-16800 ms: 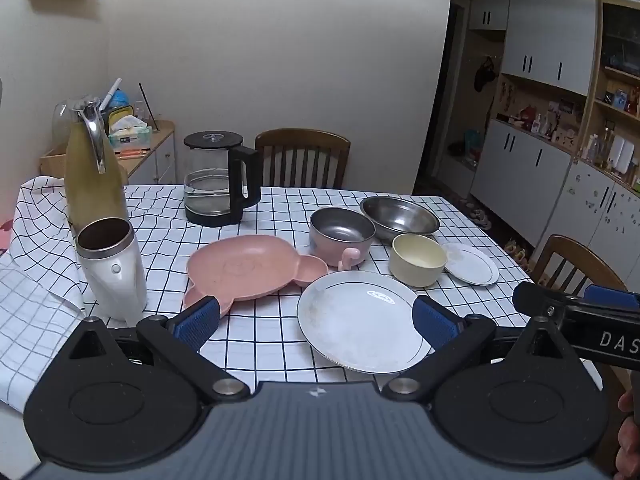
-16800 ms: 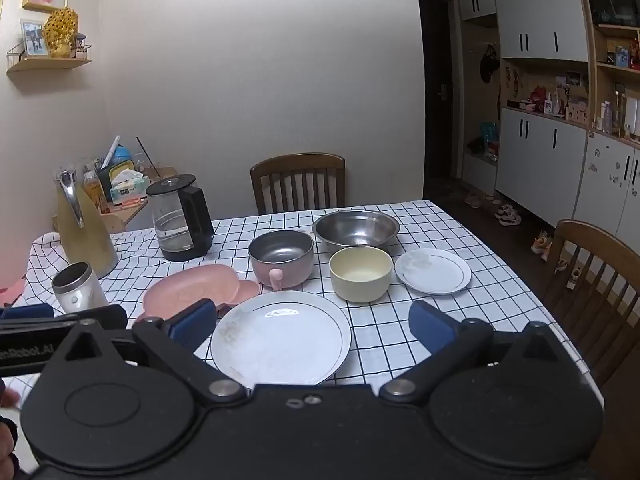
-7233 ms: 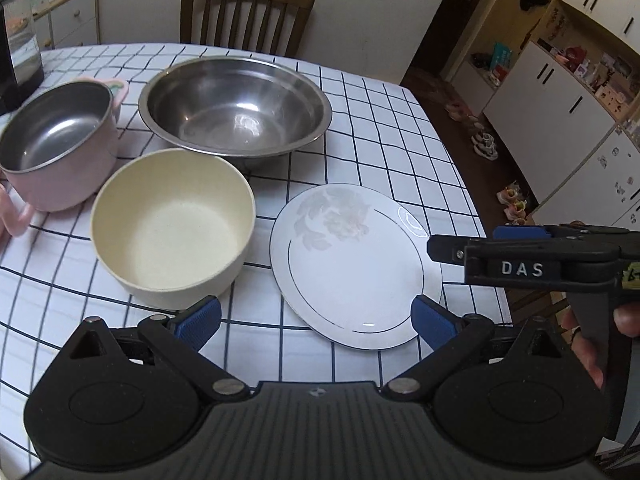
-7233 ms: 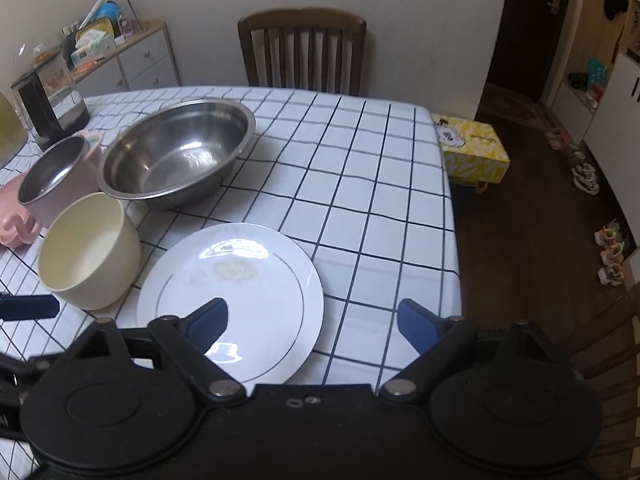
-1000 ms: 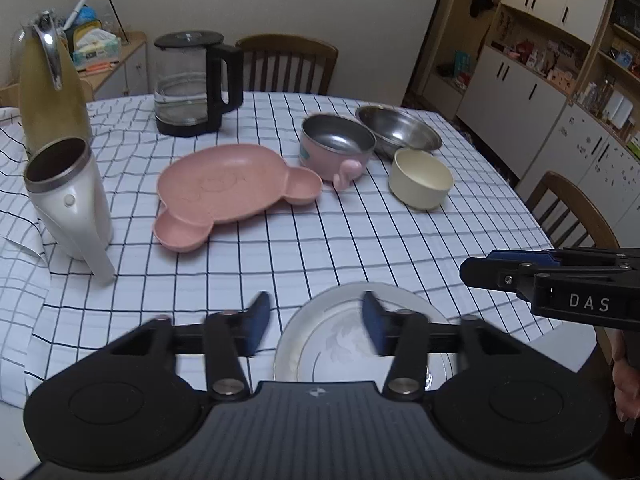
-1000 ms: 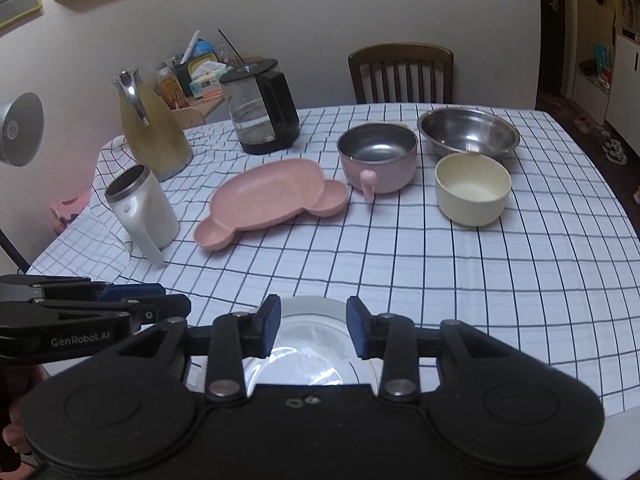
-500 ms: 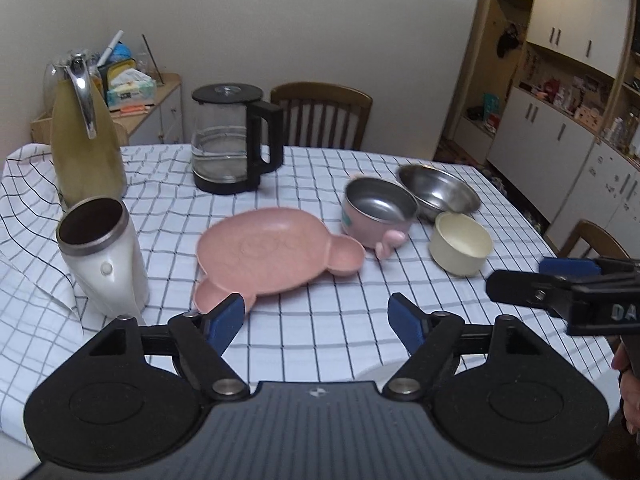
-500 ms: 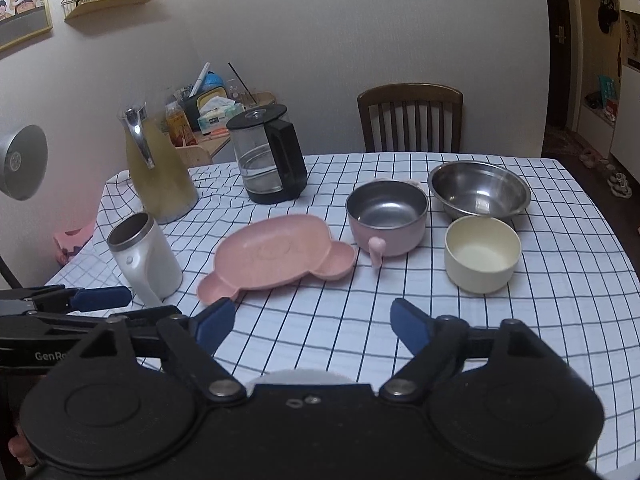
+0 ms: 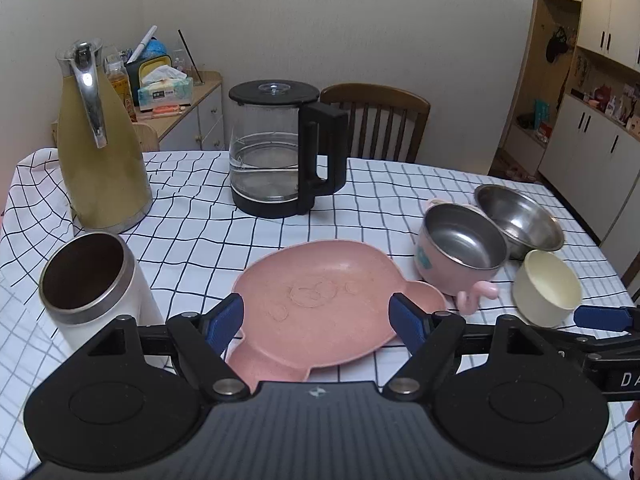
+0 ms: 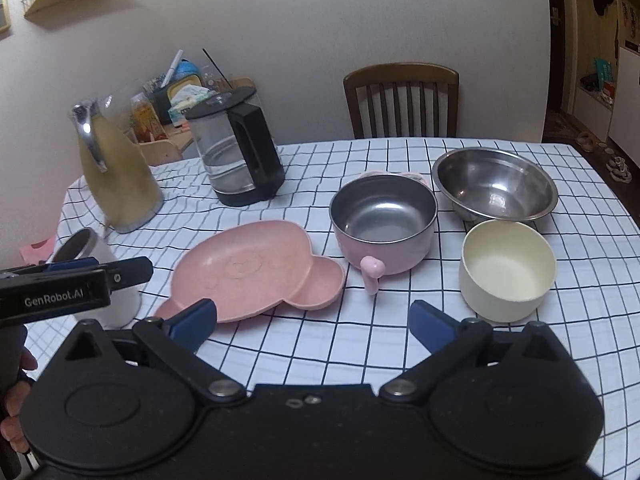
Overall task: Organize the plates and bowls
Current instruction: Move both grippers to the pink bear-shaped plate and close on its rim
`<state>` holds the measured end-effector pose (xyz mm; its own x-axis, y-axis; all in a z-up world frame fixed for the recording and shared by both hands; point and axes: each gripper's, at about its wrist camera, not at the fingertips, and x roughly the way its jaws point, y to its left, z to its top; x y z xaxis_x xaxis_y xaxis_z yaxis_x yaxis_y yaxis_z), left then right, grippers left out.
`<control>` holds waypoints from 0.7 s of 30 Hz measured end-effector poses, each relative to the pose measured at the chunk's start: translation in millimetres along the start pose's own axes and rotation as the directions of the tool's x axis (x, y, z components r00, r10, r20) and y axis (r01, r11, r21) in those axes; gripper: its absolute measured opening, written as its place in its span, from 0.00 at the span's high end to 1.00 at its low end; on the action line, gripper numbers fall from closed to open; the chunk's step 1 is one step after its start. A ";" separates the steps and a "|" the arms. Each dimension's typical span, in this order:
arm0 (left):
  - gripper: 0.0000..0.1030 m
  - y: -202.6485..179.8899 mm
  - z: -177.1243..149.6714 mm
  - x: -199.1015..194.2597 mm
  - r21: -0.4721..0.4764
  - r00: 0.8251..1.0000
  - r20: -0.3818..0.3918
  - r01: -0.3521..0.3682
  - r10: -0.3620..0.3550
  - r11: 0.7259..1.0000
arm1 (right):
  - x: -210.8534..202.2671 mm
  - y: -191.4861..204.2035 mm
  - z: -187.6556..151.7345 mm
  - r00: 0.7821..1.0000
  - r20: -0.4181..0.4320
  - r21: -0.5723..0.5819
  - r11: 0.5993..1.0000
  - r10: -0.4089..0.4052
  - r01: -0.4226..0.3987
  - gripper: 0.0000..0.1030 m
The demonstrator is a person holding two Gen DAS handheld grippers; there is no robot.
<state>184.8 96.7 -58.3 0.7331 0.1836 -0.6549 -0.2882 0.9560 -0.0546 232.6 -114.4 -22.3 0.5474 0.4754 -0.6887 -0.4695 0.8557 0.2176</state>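
Observation:
A pink bear-shaped plate point(image 9: 328, 300) point(image 10: 256, 270) lies mid-table. Right of it stand a pink steel-lined bowl with a handle point(image 9: 460, 252) point(image 10: 384, 220), a steel bowl point(image 9: 520, 216) point(image 10: 494, 184) and a cream bowl point(image 9: 546, 286) point(image 10: 506, 270). My left gripper point(image 9: 318, 320) is open and empty, its fingers either side of the pink plate's near edge. My right gripper point(image 10: 312, 326) is open and empty, above the cloth in front of the pink plate and pink bowl. No white plates are in view.
A glass kettle point(image 9: 280, 156) point(image 10: 236, 152), a yellow jug point(image 9: 100, 152) point(image 10: 116, 168) and a white steel-rimmed cup point(image 9: 92, 284) point(image 10: 96, 280) stand at the left and back. A wooden chair point(image 9: 376, 124) point(image 10: 402, 100) stands behind the checked tablecloth point(image 9: 240, 232).
Both grippers opened and let go of the white plates, which dropped out of view. Both have moved forward and lower toward the pink plate and bowls.

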 end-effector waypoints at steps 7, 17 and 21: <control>0.23 13.8 7.1 52.3 -0.016 0.995 -0.073 -0.065 0.064 0.998 | 48.4 -6.3 5.6 0.998 -0.053 0.030 0.999 -0.028 0.030 0.00; 0.23 31.7 8.6 108.8 -0.046 0.980 -0.161 -0.124 0.115 0.991 | 108.2 -18.1 6.6 0.987 -0.153 0.143 0.987 -0.050 0.072 0.10; 0.23 38.1 6.7 123.9 -0.067 0.971 -0.189 -0.163 0.148 0.984 | 124.5 -25.9 4.8 0.981 -0.185 0.189 0.977 -0.062 0.097 0.21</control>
<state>268.8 157.4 -136.5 0.5529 0.2762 -0.7862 -0.4442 0.8959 0.0024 316.2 -76.4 -110.3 0.4379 0.3759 -0.8166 -0.2751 0.9208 0.2764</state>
